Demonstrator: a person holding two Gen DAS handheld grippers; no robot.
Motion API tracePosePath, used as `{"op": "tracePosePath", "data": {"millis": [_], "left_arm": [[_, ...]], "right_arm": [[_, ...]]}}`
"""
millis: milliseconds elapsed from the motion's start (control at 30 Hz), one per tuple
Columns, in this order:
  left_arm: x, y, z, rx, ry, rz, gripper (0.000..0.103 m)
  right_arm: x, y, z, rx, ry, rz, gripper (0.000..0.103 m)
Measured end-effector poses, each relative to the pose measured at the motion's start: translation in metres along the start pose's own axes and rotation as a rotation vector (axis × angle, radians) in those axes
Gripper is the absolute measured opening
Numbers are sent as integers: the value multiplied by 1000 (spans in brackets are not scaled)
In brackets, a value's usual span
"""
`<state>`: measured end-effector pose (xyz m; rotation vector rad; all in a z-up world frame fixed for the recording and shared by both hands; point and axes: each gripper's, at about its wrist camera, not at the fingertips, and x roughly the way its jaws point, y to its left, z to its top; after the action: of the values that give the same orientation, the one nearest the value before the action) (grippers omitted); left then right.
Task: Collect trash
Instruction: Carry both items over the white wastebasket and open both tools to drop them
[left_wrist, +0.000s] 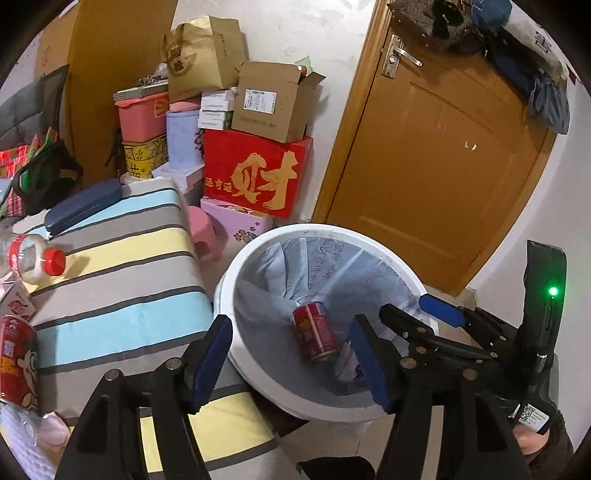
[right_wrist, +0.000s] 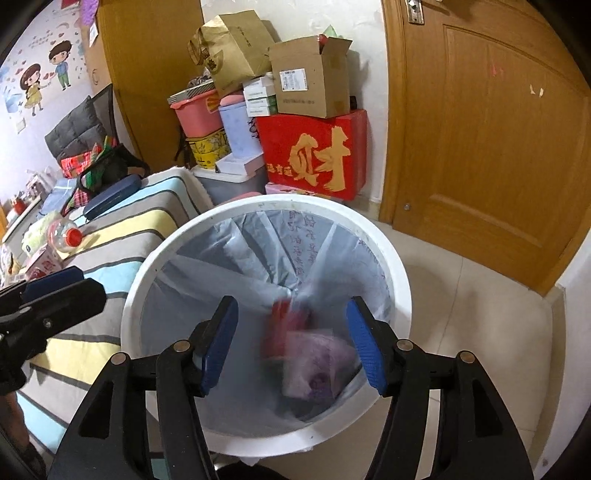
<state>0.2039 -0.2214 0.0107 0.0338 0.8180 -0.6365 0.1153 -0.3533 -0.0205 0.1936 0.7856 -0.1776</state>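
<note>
A white bin (left_wrist: 229, 295) with a pale plastic liner stands on the floor beside the striped bed (left_wrist: 122, 280). A red can (left_wrist: 316, 332) lies inside it beside a pinkish wrapper (left_wrist: 347, 363). My left gripper (left_wrist: 291, 363) hangs open over the bin's near rim, nothing between its blue pads. My right gripper (left_wrist: 415, 312) reaches in from the right. In the right wrist view the right gripper (right_wrist: 291, 347) is open above the bin (right_wrist: 147, 266); below it the red can (right_wrist: 284, 325) and a pink-purple wrapper (right_wrist: 314, 362) appear blurred. The left gripper (right_wrist: 55, 291) shows at the left edge.
On the bed lie a red-capped plastic bottle (left_wrist: 33, 258), a small carton (left_wrist: 14, 302), a red noodle cup (left_wrist: 16, 365) and a dark blue case (left_wrist: 83, 206). Stacked boxes (left_wrist: 255, 173) and a pink stool (left_wrist: 205, 232) stand behind the bin, a wooden door (left_wrist: 436, 158) to the right.
</note>
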Motion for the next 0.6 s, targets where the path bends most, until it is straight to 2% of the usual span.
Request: {"op": "tracePosePath", "data": {"millis": [600], "left_arm": [[-76,36,-19,-48,-103,124,66]], "right_arm": [[-29,34,2,-4,-87,55,63]]}}
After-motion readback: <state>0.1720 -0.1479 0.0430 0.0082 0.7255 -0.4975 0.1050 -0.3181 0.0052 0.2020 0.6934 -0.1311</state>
